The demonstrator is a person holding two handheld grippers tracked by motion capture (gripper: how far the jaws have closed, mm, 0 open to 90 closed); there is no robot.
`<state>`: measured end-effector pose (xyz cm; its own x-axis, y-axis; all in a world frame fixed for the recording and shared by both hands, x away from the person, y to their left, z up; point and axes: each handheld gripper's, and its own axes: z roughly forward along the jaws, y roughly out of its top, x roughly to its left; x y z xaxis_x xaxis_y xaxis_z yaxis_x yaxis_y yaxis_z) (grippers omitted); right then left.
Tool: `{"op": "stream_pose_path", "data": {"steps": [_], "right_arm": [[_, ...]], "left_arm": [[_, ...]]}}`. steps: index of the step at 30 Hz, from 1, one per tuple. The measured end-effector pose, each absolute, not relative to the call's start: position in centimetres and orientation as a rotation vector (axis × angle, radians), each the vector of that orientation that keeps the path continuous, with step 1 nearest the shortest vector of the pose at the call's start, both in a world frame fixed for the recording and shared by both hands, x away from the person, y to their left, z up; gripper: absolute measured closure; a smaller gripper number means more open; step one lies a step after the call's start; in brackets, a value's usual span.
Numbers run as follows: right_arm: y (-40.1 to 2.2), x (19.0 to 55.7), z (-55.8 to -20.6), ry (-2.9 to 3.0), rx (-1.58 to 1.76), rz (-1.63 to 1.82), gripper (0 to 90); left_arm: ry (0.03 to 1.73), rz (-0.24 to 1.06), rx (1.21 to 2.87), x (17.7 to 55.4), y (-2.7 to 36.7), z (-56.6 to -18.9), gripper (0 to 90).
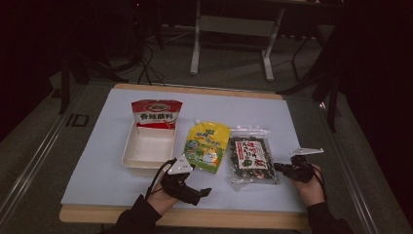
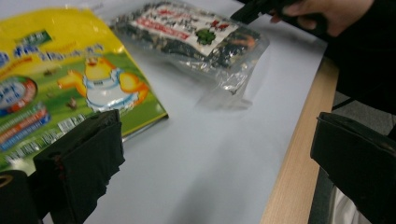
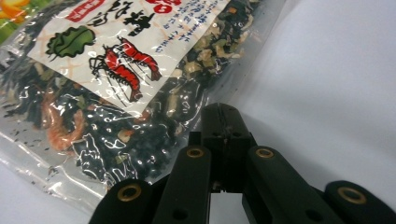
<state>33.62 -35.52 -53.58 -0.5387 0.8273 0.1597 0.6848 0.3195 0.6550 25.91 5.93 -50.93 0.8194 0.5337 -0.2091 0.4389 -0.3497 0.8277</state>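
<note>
yellow pouch (image 1: 208, 146) beside seaweed bag (image 1: 251, 158), tray (image 1: 148, 150)

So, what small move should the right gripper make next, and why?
Probably open its jaws. The right gripper is shut with nothing between its jaws, its tip right at the near edge of the clear seaweed bag, which lies flat on the white mat. Shut jaws cannot take hold of that edge.

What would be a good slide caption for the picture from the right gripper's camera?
Closed right gripper at the edge of a clear bag of dried seaweed mix, lying on the pale table mat.
</note>
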Motion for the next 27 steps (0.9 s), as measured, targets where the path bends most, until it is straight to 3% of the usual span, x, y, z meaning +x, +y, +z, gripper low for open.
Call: {"op": "stream_pose_path", "data": {"steps": [15, 17, 24, 25, 27], "right_arm": [[-35.1, 32.7, -53.0, 2.384, 1.355, 1.037, 89.5], [-35.1, 32.7, -52.7, 2.356, 1.333, 1.019, 78.4], [-35.5, 32.4, -51.0, 2.265, 1.264, 1.038, 60.2], [-35.5, 32.2, -50.6, 2.234, 1.249, 1.052, 53.3], [-35.5, 32.0, -50.3, 2.202, 1.234, 1.061, 47.9]], "left_arm": [[0.701, 0.069, 2.029, 27.7, 3.7, -50.9, 6.5], [0.668, 0.073, 2.043, 28.2, 3.0, -50.7, 6.9], [0.672, 0.048, 2.037, 29.7, 1.7, -50.6, 15.2], [0.678, 0.049, 2.045, 30.4, 1.2, -50.7, 16.0], [0.687, 0.037, 2.049, 30.8, 0.9, -50.8, 16.0]]}}
